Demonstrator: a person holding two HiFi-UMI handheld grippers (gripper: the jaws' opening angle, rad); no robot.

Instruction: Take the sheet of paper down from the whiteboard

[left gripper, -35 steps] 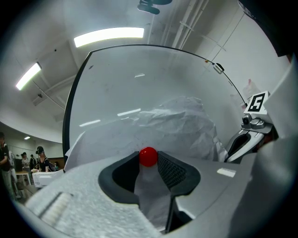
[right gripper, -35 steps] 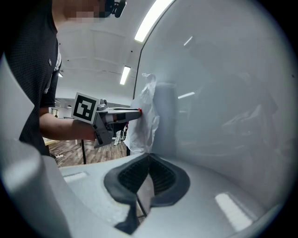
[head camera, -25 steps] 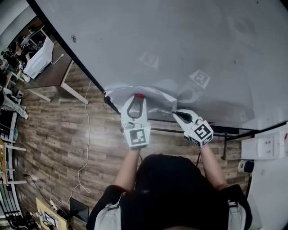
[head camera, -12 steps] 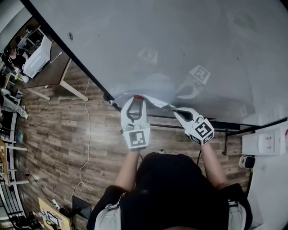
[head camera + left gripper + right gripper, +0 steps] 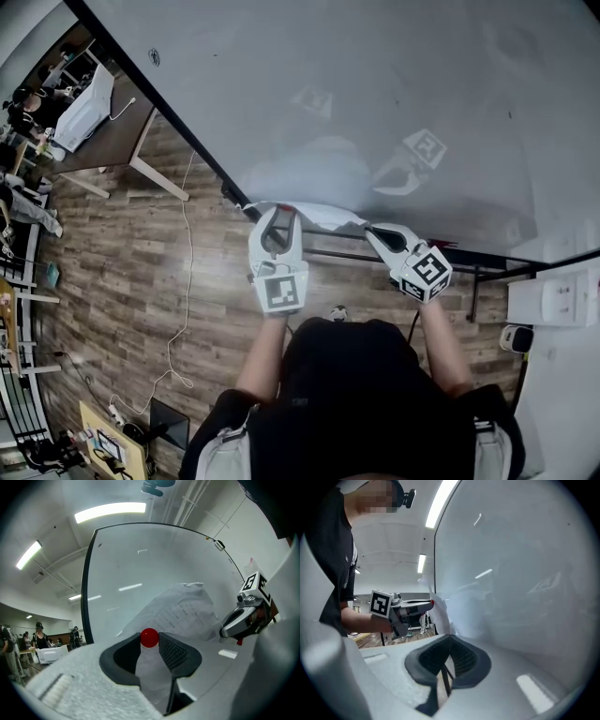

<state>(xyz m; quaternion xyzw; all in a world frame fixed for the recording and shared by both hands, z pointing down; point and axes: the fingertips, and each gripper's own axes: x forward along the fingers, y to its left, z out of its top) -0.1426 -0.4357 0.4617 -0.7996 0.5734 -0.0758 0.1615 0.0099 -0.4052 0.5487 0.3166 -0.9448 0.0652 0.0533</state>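
Observation:
The whiteboard [image 5: 375, 84] fills the upper head view. A creased white sheet of paper [image 5: 323, 214] hangs bunched between my two grippers at the board's lower edge. My left gripper [image 5: 280, 215] is shut on a round red magnet [image 5: 149, 638], and a strip of the paper [image 5: 180, 611] runs through its jaws. My right gripper [image 5: 372, 230] is shut on the sheet's right edge; in the right gripper view the paper [image 5: 440, 616] is pinched between the jaws of that gripper [image 5: 449, 660]. Each gripper shows in the other's view: right [image 5: 243, 620], left [image 5: 403, 609].
The board's black frame bar [image 5: 469, 258] runs just beyond the grippers. A desk [image 5: 112, 141] stands at the upper left, and a cable [image 5: 183, 281] trails over the wood floor. A white wall box [image 5: 558, 300] sits at the right. People stand far off at the left.
The sheet, spread wider against the board a second ago, is now bunched narrower between the grippers. Both grippers kept their hold and barely shifted.

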